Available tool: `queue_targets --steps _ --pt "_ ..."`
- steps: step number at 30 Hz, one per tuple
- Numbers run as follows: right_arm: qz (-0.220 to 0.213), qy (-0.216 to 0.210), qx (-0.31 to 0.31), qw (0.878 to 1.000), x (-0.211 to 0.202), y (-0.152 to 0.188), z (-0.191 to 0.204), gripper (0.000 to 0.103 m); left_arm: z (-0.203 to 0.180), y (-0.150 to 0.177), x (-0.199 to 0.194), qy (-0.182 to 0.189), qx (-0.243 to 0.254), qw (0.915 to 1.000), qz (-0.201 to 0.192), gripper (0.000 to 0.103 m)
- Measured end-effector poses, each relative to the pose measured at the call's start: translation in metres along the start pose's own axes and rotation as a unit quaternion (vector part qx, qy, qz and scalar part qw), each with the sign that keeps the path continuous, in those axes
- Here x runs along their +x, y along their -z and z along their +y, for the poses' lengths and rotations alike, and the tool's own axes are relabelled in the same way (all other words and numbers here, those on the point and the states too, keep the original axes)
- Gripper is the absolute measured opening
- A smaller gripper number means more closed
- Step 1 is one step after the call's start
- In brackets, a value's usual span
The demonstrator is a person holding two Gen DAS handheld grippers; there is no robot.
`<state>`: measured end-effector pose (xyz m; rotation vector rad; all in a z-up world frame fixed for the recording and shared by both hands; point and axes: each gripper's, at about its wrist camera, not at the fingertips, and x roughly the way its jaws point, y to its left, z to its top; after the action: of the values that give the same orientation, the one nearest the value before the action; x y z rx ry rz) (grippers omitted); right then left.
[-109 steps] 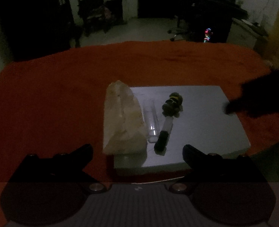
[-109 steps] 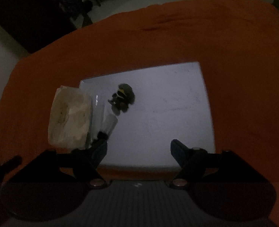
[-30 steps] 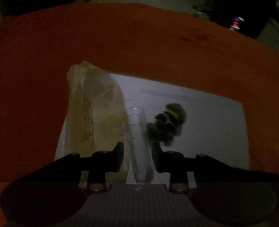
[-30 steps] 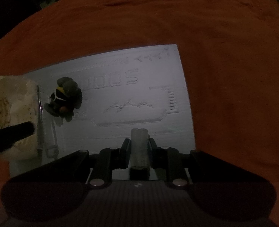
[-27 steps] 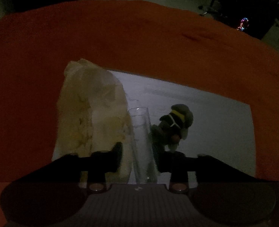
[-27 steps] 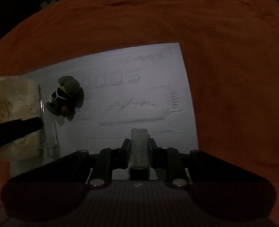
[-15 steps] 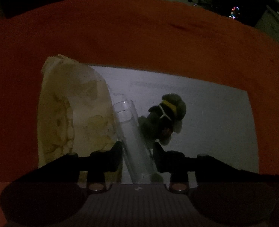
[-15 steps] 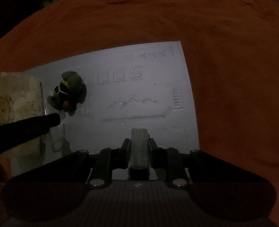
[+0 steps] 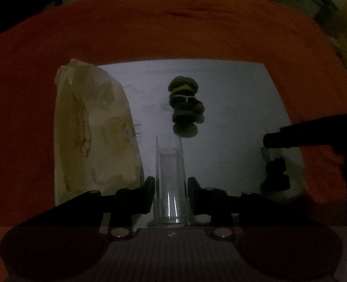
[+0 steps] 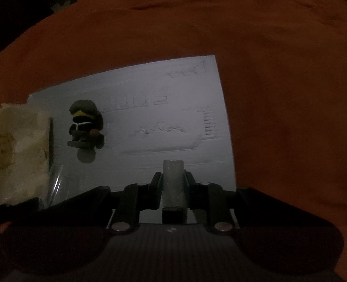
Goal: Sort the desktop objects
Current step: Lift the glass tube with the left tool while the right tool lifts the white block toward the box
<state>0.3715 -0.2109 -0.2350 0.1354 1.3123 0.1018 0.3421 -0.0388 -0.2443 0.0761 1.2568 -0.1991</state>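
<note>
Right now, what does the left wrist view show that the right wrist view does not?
Only the left wrist view shows the left gripper closed on the clear tube.

Only the right wrist view shows the right gripper closed on the grey cylinder.

Both show the small figurine, the crumpled wrapper and the white board.

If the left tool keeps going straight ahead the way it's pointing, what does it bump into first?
The left tool is shut on a clear tube, so the tube's far end leads. Straight ahead on the white board stands the small figurine, probably the first contact, though depth is hard to judge.
</note>
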Motion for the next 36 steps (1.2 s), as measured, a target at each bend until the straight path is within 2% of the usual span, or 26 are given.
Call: queue_targets --steps 3,8,17,19,20,21,26,36 --pt "0.005 -0.002 0.004 1.000 0.002 0.000 0.000 0.025 -0.004 -0.005 0.003 -0.011 0.006 0.9999 -0.004 0.046" --pt "0.012 0.003 0.006 1.000 -0.001 0.003 -0.002 0.035 -0.009 -0.010 0.009 -0.013 0.005 0.9999 -0.001 0.046" --pt "0.023 0.021 -0.031 0.999 0.008 0.015 0.015 0.035 -0.010 -0.003 0.008 -0.028 0.001 0.9996 0.010 0.046" --pt "0.017 0.031 -0.043 0.998 0.008 0.017 0.020 0.032 -0.012 0.001 0.008 -0.034 0.007 0.9994 0.005 0.044" --pt "0.014 0.034 -0.046 0.998 0.008 0.019 0.021 0.030 -0.012 0.002 0.008 -0.035 0.008 0.9993 0.005 0.036" --pt "0.011 0.036 -0.049 0.998 0.008 0.021 0.022 0.023 -0.011 0.004 0.010 -0.037 0.008 0.9993 0.006 0.026" --pt "0.000 0.028 -0.042 0.999 0.006 0.027 0.019 0.023 -0.011 0.007 0.005 -0.038 0.018 0.9991 -0.007 0.025" --pt "-0.034 -0.019 -0.019 0.999 -0.027 0.033 0.015 0.022 -0.010 0.008 -0.053 -0.018 0.037 0.9973 -0.061 0.025"
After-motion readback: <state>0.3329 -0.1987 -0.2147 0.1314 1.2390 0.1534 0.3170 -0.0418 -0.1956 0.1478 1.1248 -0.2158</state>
